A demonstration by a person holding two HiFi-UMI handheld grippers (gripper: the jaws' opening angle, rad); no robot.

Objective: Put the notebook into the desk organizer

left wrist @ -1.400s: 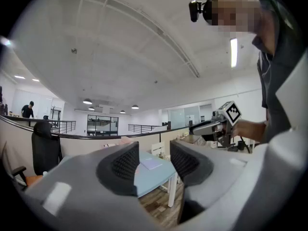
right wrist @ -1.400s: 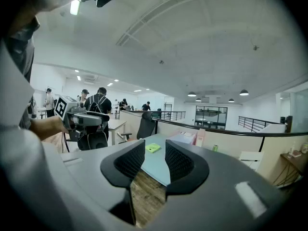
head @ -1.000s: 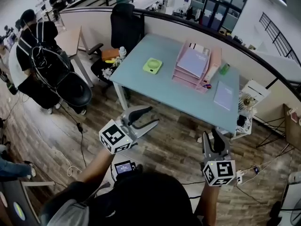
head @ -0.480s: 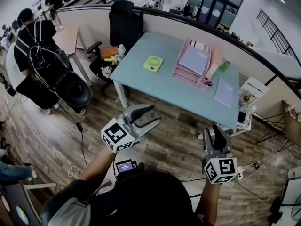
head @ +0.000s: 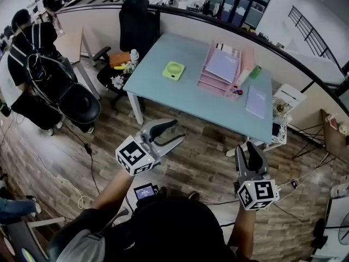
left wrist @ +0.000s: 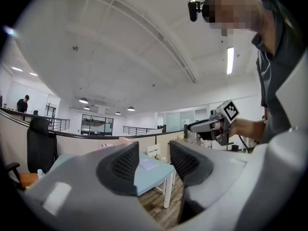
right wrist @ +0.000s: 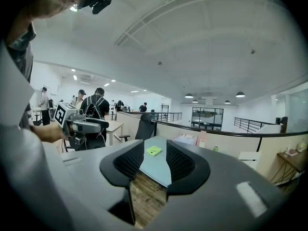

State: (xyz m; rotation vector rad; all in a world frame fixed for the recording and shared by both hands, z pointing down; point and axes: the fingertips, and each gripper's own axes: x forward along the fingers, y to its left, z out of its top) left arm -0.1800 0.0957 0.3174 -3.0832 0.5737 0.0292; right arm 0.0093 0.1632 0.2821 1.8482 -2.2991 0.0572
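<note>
Head cam down; all share table (head: 180, 94).

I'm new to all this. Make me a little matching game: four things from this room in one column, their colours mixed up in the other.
Things:
1. notebook lying on the table
2. desk organizer
3. flat square thing on the table
4. office chair

Colours:
A. black
B. pink
C. pale purple
D. lime green

Pairs: 1-C, 2-B, 3-D, 4-A
</note>
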